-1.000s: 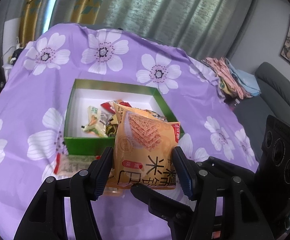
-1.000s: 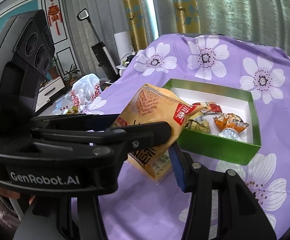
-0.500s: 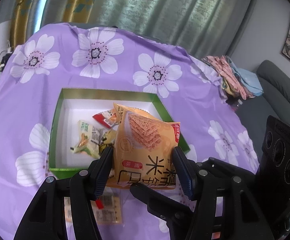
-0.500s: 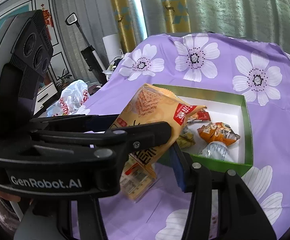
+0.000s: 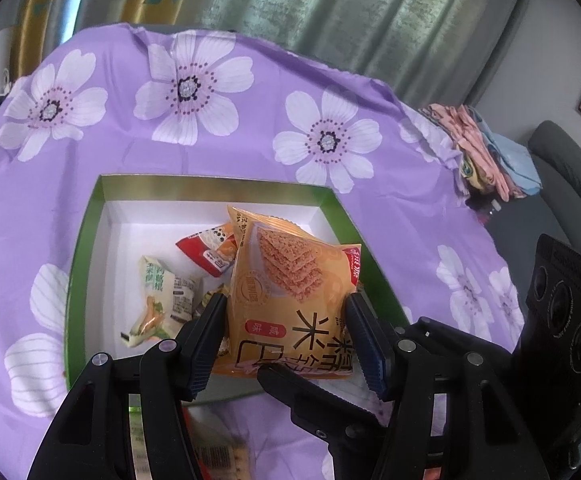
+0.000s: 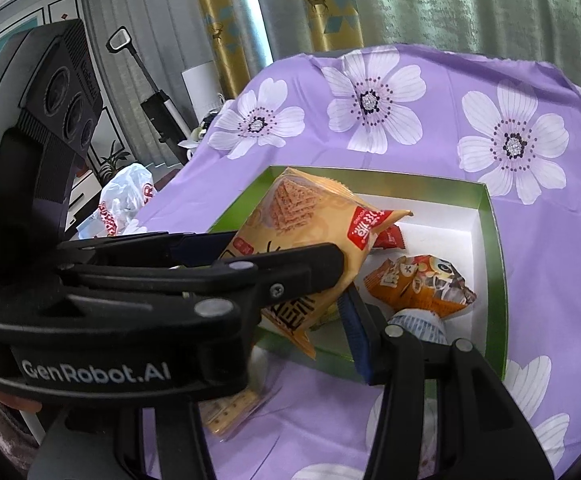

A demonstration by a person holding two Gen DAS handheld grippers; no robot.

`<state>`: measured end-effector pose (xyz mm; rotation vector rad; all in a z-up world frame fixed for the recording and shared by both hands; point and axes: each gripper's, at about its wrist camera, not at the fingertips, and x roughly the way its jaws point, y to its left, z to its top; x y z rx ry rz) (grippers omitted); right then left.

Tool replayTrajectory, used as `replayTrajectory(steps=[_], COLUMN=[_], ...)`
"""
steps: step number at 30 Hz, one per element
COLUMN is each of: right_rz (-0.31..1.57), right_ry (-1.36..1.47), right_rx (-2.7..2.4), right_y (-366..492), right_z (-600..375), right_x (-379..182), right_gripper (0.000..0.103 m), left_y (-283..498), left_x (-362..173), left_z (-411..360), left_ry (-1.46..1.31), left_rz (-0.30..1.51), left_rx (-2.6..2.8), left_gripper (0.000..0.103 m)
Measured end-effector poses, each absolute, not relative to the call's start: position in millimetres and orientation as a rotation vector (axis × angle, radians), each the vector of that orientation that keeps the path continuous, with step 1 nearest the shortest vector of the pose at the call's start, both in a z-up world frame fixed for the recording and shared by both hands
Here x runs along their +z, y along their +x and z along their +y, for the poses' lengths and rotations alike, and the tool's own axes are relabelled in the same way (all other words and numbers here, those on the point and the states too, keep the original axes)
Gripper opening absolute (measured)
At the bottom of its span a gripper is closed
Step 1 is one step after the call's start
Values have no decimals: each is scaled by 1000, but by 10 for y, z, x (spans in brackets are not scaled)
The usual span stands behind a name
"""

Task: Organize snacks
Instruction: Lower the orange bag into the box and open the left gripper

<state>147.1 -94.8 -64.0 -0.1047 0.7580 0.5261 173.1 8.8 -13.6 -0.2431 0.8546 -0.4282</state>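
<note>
Left gripper [image 5: 288, 334], jaws clamped on the rice-cracker bag [image 5: 290, 296], has carried it from the near edge over the green box [image 5: 86, 240]; right gripper [image 6: 314, 280] jaws: can't tell.

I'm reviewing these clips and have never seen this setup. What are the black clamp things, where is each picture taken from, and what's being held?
No robot here: a person carries a hand-held gripper in each hand, each with a fisheye camera looking along its fingers. The left camera shows the left hand-held gripper shut on an orange snack bag, above a green box already holding small packets. The right camera views the same bag from the side; the right hand-held gripper's black fingers sit around it, grip unclear. Everything stands on a purple flowered cloth. Another packet lies outside the box.
</note>
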Motion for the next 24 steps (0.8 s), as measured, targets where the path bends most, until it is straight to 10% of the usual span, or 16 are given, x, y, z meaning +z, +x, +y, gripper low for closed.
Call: replayTrajectory(steps=[24], right_rz=[857], right_ry=[-116], right_rx=[496], right_y=[1903], right_z=[-987], right_x=[-962], right_gripper=[54], left_y=[2103], left_x=[-474], left_z=[40], left_ry=[-273], left_rz=[937], left_rx=[-400], left_gripper=[61])
